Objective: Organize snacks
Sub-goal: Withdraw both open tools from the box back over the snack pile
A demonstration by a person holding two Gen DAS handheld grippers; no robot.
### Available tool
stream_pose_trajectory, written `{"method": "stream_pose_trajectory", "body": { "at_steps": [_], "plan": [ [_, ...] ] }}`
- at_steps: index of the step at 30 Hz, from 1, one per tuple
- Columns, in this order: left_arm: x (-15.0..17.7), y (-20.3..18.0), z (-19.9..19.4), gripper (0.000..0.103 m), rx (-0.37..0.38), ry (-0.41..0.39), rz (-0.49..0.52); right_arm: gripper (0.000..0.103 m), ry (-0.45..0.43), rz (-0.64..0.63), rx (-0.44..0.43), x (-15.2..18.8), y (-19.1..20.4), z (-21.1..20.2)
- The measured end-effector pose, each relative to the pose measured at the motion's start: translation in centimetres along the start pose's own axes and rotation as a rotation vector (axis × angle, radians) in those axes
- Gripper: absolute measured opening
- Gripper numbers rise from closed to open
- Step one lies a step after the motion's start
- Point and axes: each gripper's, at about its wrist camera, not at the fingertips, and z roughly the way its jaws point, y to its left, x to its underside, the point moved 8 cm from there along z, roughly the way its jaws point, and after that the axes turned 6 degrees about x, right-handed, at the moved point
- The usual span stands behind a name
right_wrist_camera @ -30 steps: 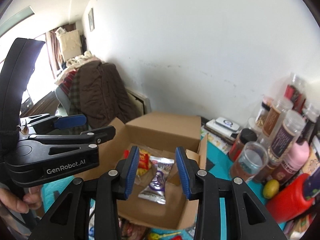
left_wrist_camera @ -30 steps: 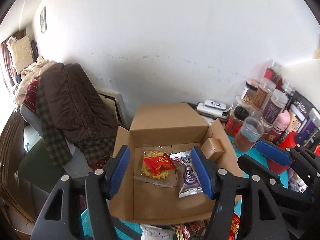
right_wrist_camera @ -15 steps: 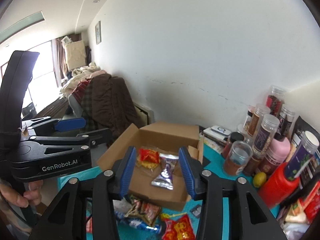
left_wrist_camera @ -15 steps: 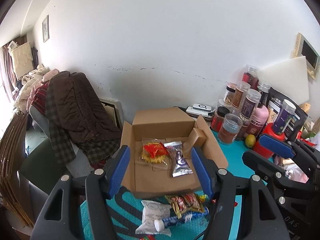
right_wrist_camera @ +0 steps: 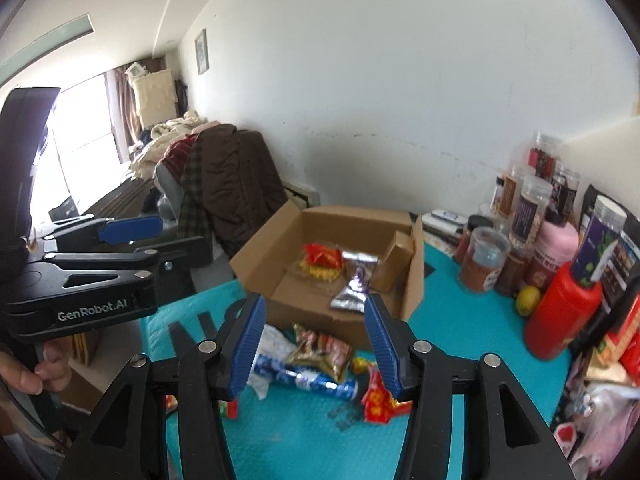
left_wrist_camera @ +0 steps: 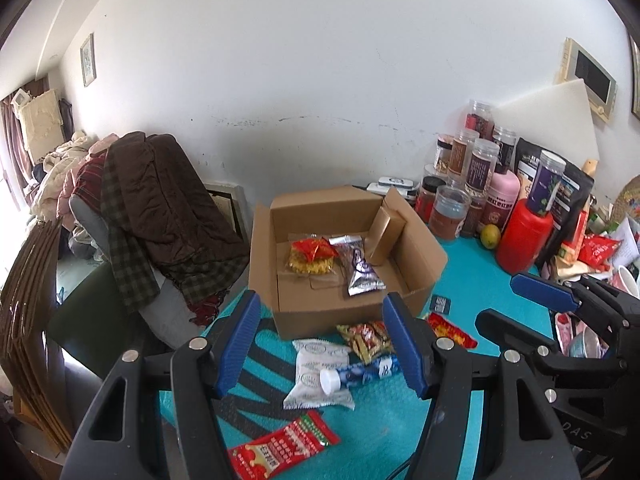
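**Me:** Two grippers, and both hold nothing. My left gripper (left_wrist_camera: 320, 340) stands about half open, with only air between its blue pads. My right gripper (right_wrist_camera: 314, 344) has just been opening its jaws, and nothing is between them either.

**Helper:** Where are the snacks now?

**Me:** From left to right: the red packet (left_wrist_camera: 282, 446) lies alone, nearest to me on the teal mat (left_wrist_camera: 480, 280). Then comes the white packet (left_wrist_camera: 316, 376), and the blue tube (left_wrist_camera: 360, 372) lies across its right edge. Just beside it is the gold-and-red packet (left_wrist_camera: 366, 338), near the front wall of the cardboard box (left_wrist_camera: 320, 322). At the right is a small red wrapper (left_wrist_camera: 450, 330). Inside the box already lie a noodle snack with a red sachet (left_wrist_camera: 312, 256) and a purple-silver packet (left_wrist_camera: 362, 270).

**Helper:** So which one do you take next?

**Me:** I think one from the pile in front of the box. The blue tube rests on the white packet, so I would take the tube first, otherwise it may roll. For a flat packet I would come down steeply and pinch one edge, because the foil is slippery and the mat is soft.

**Helper:** And the box?

**Me:** Its front half is free, so I would lay the next snack there, not on top of the others.
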Motion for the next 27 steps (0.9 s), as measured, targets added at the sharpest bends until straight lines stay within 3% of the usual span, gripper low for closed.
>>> {"method": "stream_pose_trajectory", "body": {
  "at_steps": [15,24,27],
  "plan": [
    [6.5,0.7,0.3,0.063,0.035,0.071,-0.02,0.051,0.078,-0.027,-0.055,5.3,3.9,1.3],
    [9.9,-0.1,2.8,0.063,0.082,0.141,-0.011,0.051,0.133,-0.028,-0.041,8.2,3.5,3.3],
    [10.4,-0.4,3.7,0.063,0.074,0.15,0.004,0.057,0.155,-0.014,-0.036,9.2,2.9,3.9]
  ]
}}
